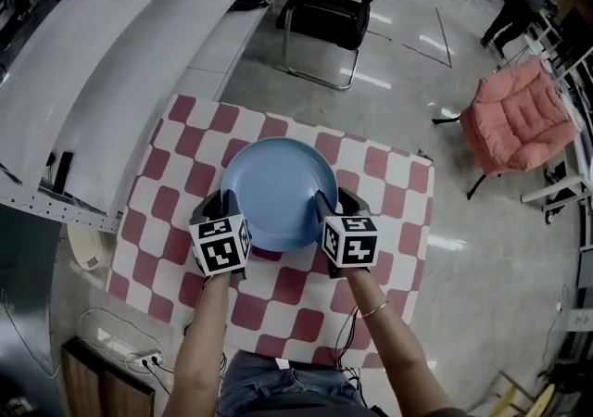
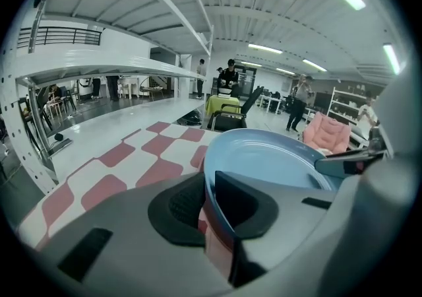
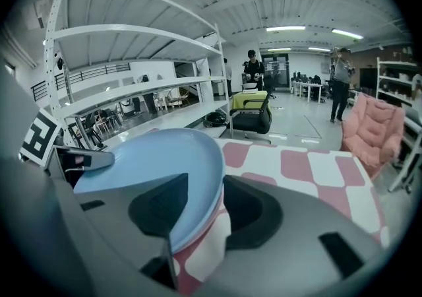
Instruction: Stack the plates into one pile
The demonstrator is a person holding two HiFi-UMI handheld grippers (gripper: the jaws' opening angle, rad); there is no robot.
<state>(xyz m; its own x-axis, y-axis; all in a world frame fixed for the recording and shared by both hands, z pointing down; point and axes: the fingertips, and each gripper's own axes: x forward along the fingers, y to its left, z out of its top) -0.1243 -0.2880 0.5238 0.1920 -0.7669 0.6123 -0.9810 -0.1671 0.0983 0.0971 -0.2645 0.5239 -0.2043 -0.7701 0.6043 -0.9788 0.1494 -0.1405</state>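
A round light-blue plate (image 1: pixel 273 188) hangs level over the middle of the red-and-white checked table (image 1: pixel 185 137). My left gripper (image 1: pixel 225 199) is shut on the plate's left rim and my right gripper (image 1: pixel 326 200) is shut on its right rim. In the left gripper view the blue plate's (image 2: pixel 270 160) rim runs between the jaws of the left gripper (image 2: pixel 208 204). The right gripper view shows the plate (image 3: pixel 158 157) rim caught the same way in the right gripper (image 3: pixel 221 208). A reddish band shows under the blue rim; I cannot tell whether it is another plate or the cloth.
A white shelf unit (image 1: pixel 111 63) runs along the table's left side. A black office chair (image 1: pixel 338 7) stands beyond the far edge, and a pink cushioned chair (image 1: pixel 514 119) is off to the right. A power strip (image 1: pixel 130 360) lies on the floor near left.
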